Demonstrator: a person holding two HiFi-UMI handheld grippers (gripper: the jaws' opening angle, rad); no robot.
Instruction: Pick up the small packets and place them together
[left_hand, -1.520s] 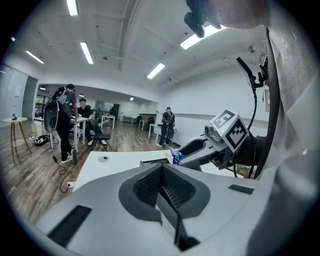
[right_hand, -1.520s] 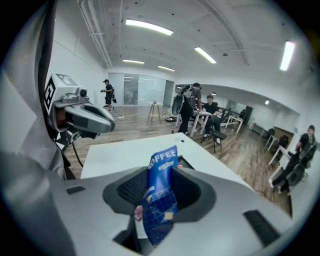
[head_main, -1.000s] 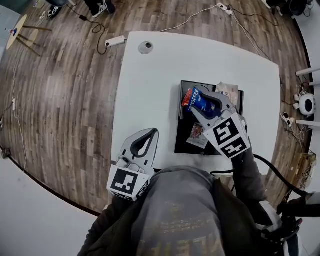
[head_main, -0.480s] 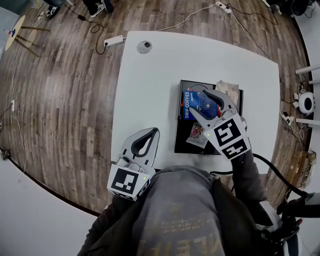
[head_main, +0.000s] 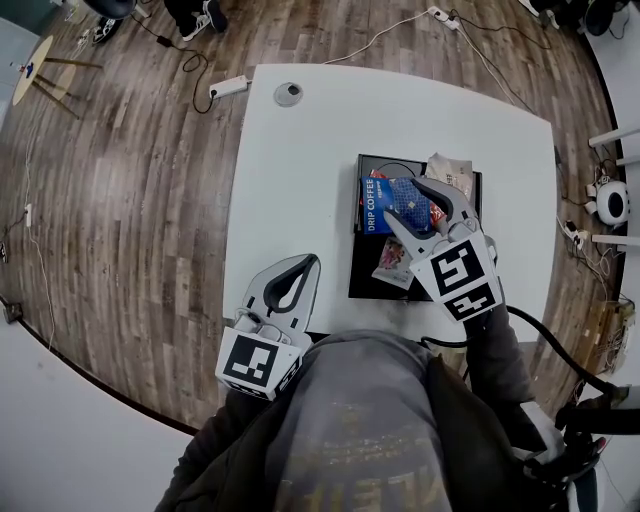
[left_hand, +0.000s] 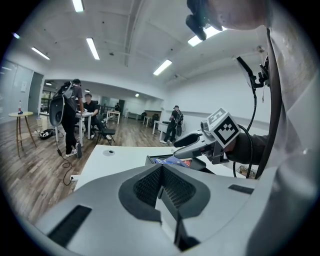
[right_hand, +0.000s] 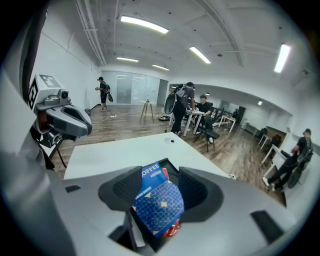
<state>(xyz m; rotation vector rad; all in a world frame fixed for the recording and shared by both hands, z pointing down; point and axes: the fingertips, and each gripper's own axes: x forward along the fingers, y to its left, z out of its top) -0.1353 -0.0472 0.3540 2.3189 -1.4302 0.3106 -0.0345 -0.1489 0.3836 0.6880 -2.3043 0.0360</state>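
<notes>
The right gripper (head_main: 405, 200) has just been opening its jaws; they stand apart around the blue coffee packet (right_hand: 159, 202), which lies on the black tray (head_main: 365, 285) beside other small packets (head_main: 392, 262). The left gripper (left_hand: 161, 185), jaws together and empty, hovers at the table's (head_main: 300, 180) near edge.

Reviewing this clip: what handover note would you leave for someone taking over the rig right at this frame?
Left gripper: shut, empty, near the table's front edge.
Right gripper: open, its jaws have just been opening. The blue drip coffee packet lies between them on the black tray, not pinched.
Other packets: red packet under the blue one, tan packet at the tray's far right corner, pale packet nearer the front.
Done: blue packet laid on the red one.
Left: probably gather the tan and pale packets to that pair.
</notes>
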